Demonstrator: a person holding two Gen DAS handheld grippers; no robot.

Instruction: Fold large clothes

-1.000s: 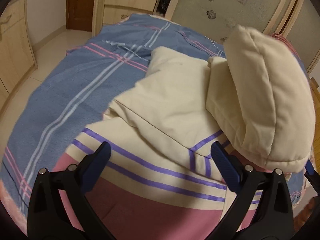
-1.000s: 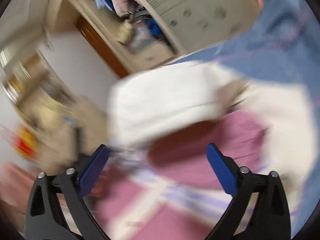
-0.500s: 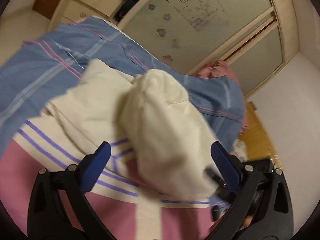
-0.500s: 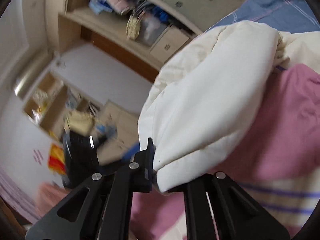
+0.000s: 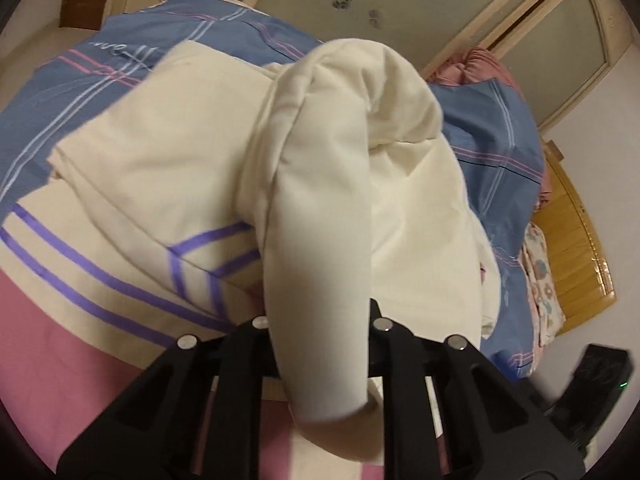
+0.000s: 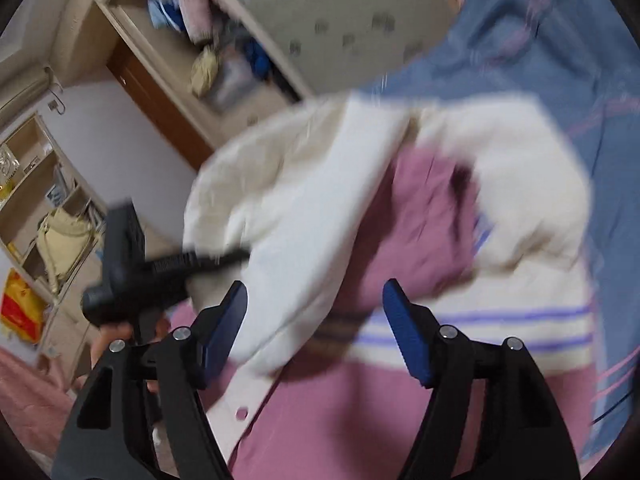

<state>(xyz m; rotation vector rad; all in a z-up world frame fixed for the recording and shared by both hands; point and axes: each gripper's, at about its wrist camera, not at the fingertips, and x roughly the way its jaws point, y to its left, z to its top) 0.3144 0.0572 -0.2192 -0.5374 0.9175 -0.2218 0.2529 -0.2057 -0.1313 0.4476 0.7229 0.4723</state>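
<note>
Handover of the fold: the left gripper [image 5: 320, 320] is closing onto the cream padded cotton garment [image 5: 320, 184] lying on the blue striped bedspread [image 5: 492, 140]. The right gripper [image 6: 314, 312] is opening, pads off the cloth. Next move likely calls for laying this flap flat.

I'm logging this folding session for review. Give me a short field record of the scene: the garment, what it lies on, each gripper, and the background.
garment: cream padded garment with purple stripes and a pink lower part
held part: cream fold
surface: blue striped bedspread
left gripper: shut on the cream fold
right gripper: jaws opening, cream fabric between its blue pads, not pinched
background: frosted sliding wardrobe door, wooden headboard
</note>
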